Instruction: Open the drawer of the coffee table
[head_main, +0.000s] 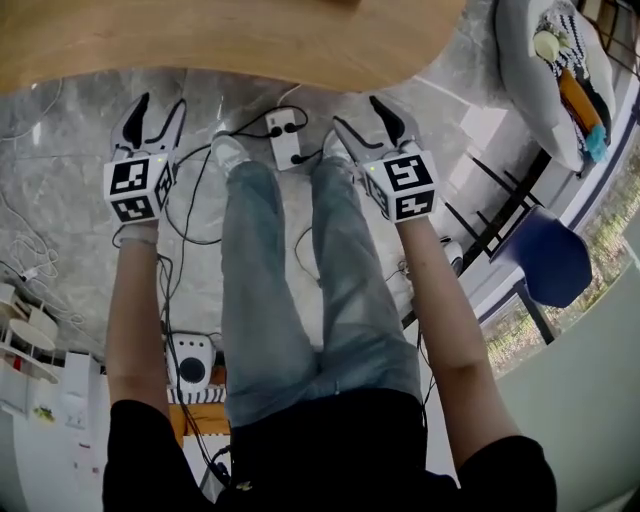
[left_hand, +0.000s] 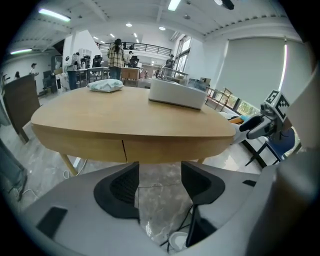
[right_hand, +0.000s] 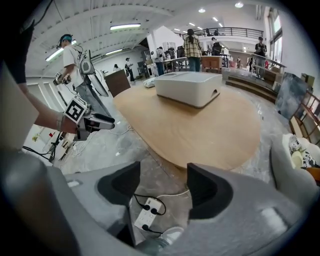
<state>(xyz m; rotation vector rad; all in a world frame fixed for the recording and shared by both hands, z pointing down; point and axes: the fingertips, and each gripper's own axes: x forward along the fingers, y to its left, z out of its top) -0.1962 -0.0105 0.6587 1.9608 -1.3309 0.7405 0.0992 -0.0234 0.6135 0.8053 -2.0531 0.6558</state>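
**Item 1: left gripper (head_main: 157, 108).** It sits upper left in the head view, just below the table's edge. The jaws stand apart with only floor showing between them in the left gripper view (left_hand: 160, 184). I read this as a ready pose: it holds nothing and faces the table's side squarely.

**Item 2: right gripper (head_main: 358, 112).** It sits upper centre-right in the head view. The fingers are spread and hold nothing. Between them its own view (right_hand: 161, 186) shows the floor and a white power strip (right_hand: 148, 216). It looks across the tabletop rather than at the side, so I judge it the worse lined up of the two.

**Item 3: coffee table (head_main: 250, 40).** It runs along the top of the head view and fills the middle of the left gripper view. The top is rounded pale wood with a deep apron. A white box (left_hand: 177, 93) and a crumpled cloth (left_hand: 105, 86) rest on it.

**Item 4: drawer (left_hand: 162, 151).**
- It lies in the apron, just above the left jaws in that view.
- It is flush and closed.
- A thin vertical seam marks one edge.
- I see no handle or knob.
- I judge the pull must come from under the lower lip.
- Which side of the seam is the drawer front I cannot say for certain.

**Item 5: floor.** Grey marble with loose cables around the person's feet, which could snag a step.
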